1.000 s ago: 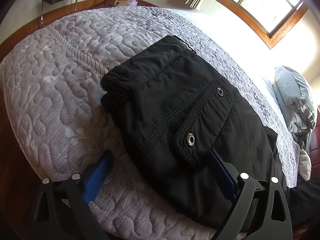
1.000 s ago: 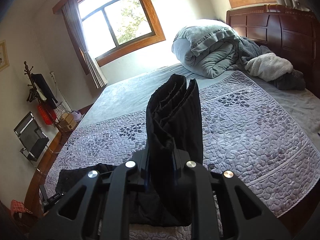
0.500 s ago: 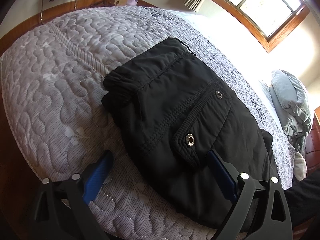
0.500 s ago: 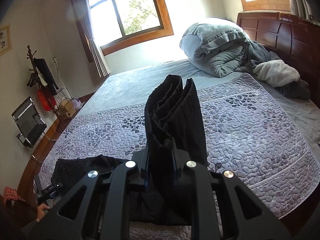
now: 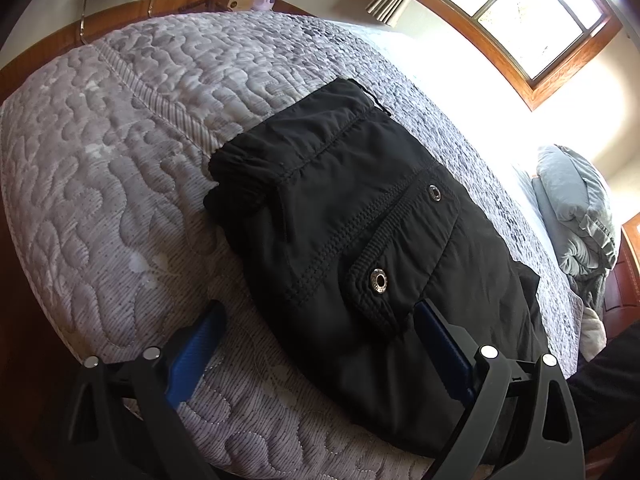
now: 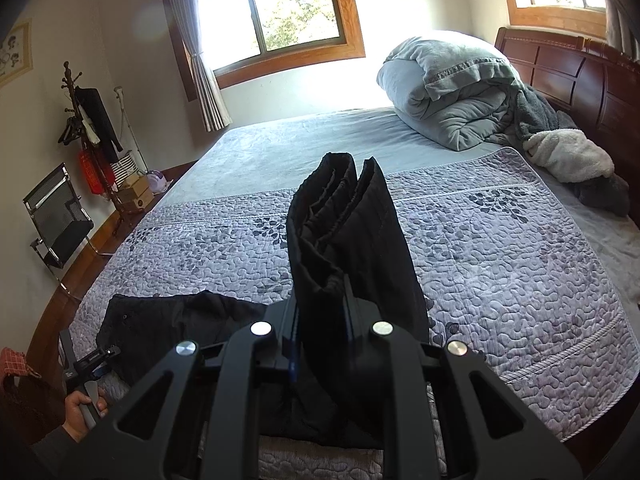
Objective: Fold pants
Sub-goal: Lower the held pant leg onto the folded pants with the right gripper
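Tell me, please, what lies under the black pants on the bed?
The black pants rest directly on the grey quilted bedspread, which shows all around them. Whatever lies beneath the fabric itself is covered and cannot be seen.

Left gripper (image 5: 316, 332) jaws wide apart; right gripper (image 6: 320, 300) jaws clamped.

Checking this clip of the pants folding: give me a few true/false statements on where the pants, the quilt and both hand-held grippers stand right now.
1. The right hand-held gripper is shut on a bunched end of the black pants. True.
2. The left hand-held gripper is clamped on the pants. False: its jaws stand wide open; one blue finger is over the pants, the other over the quilt.
3. The pants lie on bare wooden floor. False: they lie on the quilt.
4. A metal snap shows on the pocket flap. True.
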Tool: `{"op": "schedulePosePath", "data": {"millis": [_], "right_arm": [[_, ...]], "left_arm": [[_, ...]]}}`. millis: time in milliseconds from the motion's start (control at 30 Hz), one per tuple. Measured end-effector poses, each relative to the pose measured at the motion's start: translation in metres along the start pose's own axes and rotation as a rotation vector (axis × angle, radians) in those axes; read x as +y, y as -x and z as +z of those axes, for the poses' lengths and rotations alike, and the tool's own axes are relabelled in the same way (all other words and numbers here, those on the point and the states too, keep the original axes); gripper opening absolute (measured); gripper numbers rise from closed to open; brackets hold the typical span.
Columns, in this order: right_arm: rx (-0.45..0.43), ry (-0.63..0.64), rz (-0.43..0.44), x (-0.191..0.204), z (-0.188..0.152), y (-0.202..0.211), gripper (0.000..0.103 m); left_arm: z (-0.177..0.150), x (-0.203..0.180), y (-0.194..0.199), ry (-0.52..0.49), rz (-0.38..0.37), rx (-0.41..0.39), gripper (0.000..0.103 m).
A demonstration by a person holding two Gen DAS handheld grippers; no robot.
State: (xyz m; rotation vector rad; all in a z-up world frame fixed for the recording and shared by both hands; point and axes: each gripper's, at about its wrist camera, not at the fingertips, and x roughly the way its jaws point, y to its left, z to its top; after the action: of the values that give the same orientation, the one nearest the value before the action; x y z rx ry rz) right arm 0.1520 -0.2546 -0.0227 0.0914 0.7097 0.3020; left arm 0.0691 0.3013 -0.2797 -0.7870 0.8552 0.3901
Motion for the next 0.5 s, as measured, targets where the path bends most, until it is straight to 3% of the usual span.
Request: {"op": "schedulePosePath", "data": {"millis": [500], "right_arm": [[0.100,0.203,-0.046,0.075,-0.037,-0.052,0.016]], "left_arm": [[-0.001,0.002,0.002,0.007,-0.022,0.005,0.096]]}}
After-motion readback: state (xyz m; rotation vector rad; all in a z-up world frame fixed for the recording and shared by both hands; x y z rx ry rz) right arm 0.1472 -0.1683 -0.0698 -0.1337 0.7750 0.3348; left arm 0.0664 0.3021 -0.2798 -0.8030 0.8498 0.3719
